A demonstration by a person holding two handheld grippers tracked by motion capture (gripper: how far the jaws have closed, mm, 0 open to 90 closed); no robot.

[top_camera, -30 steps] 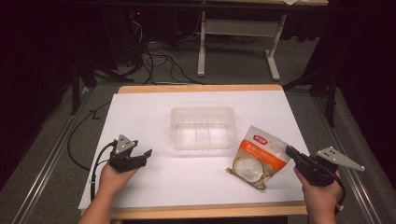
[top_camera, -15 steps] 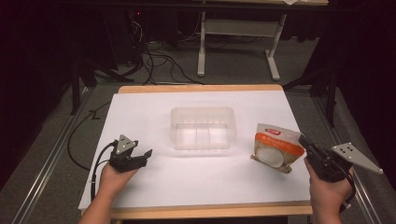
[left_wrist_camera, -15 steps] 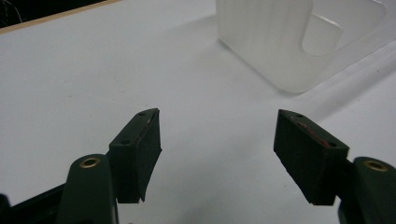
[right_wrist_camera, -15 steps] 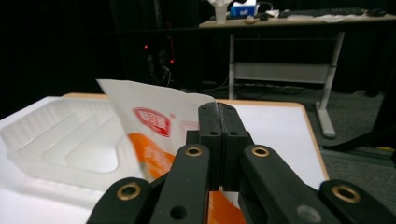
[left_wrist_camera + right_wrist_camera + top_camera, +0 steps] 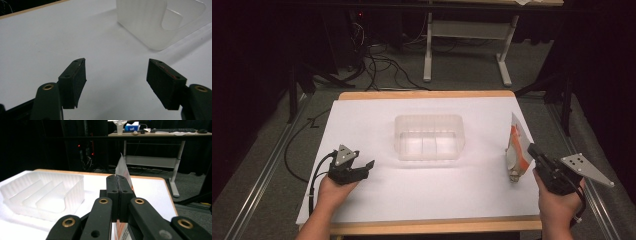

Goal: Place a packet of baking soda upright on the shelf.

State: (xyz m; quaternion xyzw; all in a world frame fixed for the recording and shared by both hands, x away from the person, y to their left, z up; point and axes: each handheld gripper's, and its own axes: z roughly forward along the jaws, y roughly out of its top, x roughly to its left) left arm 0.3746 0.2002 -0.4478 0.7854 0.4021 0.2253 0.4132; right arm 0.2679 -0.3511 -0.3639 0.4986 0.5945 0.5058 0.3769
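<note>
Nearest me on the white counter, my left claw rests with jaws spread wide, gripping nothing. At the right edge, my right claw is pinched tight on the orange-and-white plastic snack pouch, holding it upright on its edge. I judge the pouch light, floppy and slick, best held by its sealed rim. Farther off sits the clear ribbed plastic tray with dividers, mid-counter.

Black tongs, brass-looking rivets, grey plates, black cables; forearms apparently unsleeved.
</note>
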